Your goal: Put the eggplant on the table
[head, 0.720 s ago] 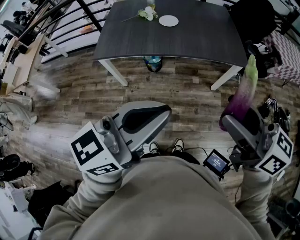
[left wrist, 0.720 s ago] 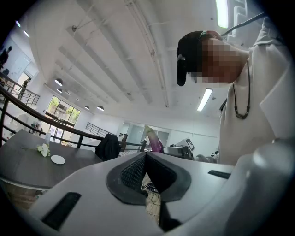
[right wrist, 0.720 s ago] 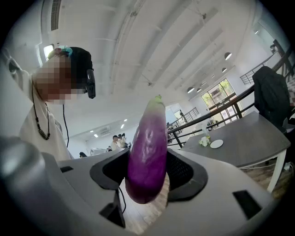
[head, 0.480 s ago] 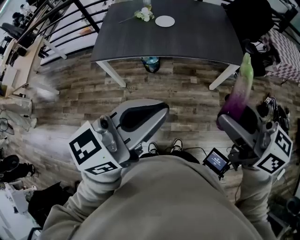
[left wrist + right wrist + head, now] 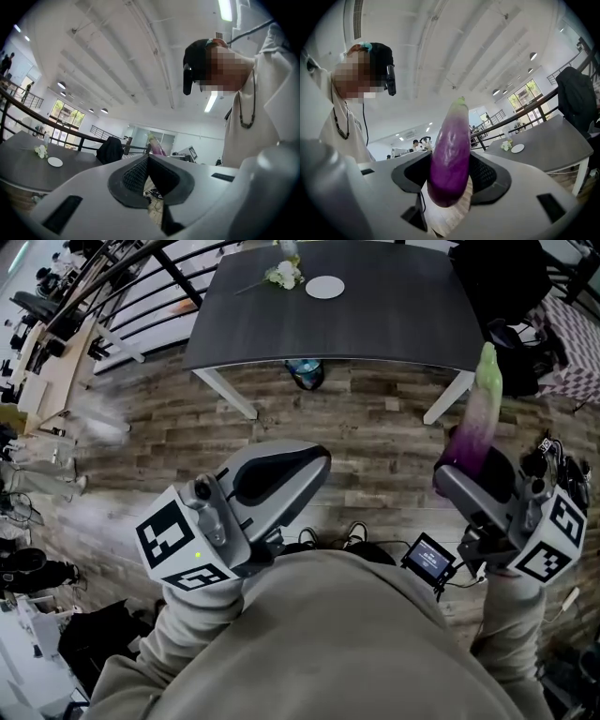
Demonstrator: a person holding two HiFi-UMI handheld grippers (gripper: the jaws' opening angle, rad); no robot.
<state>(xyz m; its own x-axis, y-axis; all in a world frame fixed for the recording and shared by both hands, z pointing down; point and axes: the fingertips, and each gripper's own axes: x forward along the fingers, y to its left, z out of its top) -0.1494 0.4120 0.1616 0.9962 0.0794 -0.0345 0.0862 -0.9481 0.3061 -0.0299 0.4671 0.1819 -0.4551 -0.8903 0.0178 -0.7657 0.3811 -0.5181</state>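
The right hand-held gripper [image 5: 466, 474] sits at 4 o'clock in the head view, and its jaws are clamped on the rounded purple lower end of a long, glossy purple eggplant with a pale green tip [image 5: 478, 413]. In that view the eggplant's long axis runs from the jaws toward 12 o'clock and leans slightly to 1 o'clock, so the green tip points at the near right leg and corner of the dark grey rectangular worktop [image 5: 375, 320]. The eggplant hangs over the brown wood-plank floor [image 5: 356, 432] and is apart from the worktop. In the right gripper view the eggplant [image 5: 451, 150] stands nearly upright. Its green tip is at 12 o'clock and its blunt purple end at 6 o'clock. The black textured pads of the right hand-held gripper [image 5: 450, 176] press on its flanks from 9 and 3 o'clock. The worktop [image 5: 562, 140] lies off toward 3 o'clock there. The left hand-held gripper [image 5: 281, 470] is at 7 o'clock in the head view. In its own view the jaws of the left hand-held gripper [image 5: 149, 173] meet at the tips with nothing between them. On the far part of the worktop, at 12 o'clock in the head view, a small round white plate [image 5: 324, 287] lies just beside a sprig of white flowers [image 5: 284, 275].
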